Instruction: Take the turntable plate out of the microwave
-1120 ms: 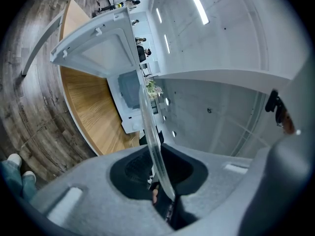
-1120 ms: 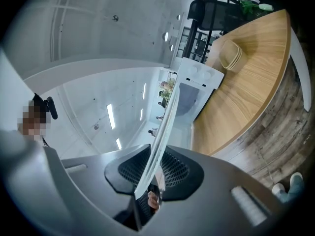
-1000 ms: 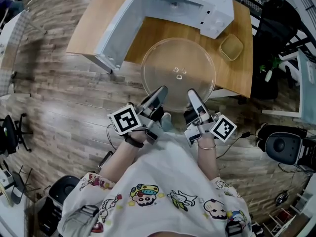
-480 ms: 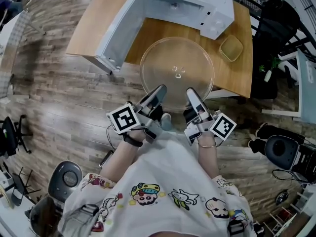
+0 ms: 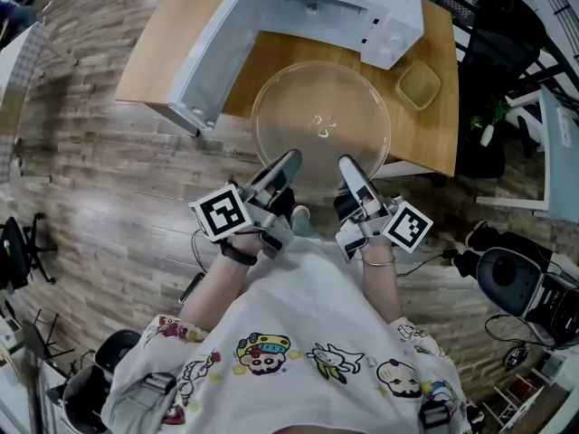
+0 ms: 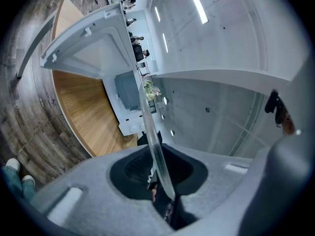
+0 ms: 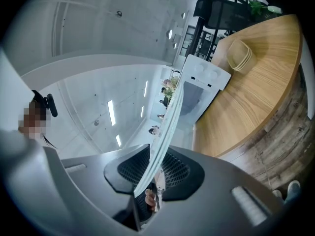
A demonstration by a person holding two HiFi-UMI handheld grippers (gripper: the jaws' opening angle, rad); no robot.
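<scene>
The clear glass turntable plate (image 5: 321, 125) hangs level over the front of the wooden table (image 5: 167, 48), outside the open white microwave (image 5: 362, 12). My left gripper (image 5: 289, 163) is shut on its near rim on the left. My right gripper (image 5: 349, 166) grips the near rim on the right. Its jaws have just been opening a little, with the rim still between the pads. In the left gripper view the plate's edge (image 6: 150, 132) runs up from between the jaws of the left gripper (image 6: 162, 183). The right gripper view shows the plate's rim (image 7: 167, 127) in the right gripper (image 7: 147, 183) the same way.
The microwave door (image 5: 213, 57) swings out to the left, over the table's edge. A small yellowish dish (image 5: 419, 86) sits on the table right of the plate. A black chair (image 5: 507, 43) and dark gear (image 5: 507, 283) stand on the plank floor at the right.
Both grippers keep the plate where it was. Only the head view has shifted slightly, so the plate and table sit a little higher and further left in the picture.
</scene>
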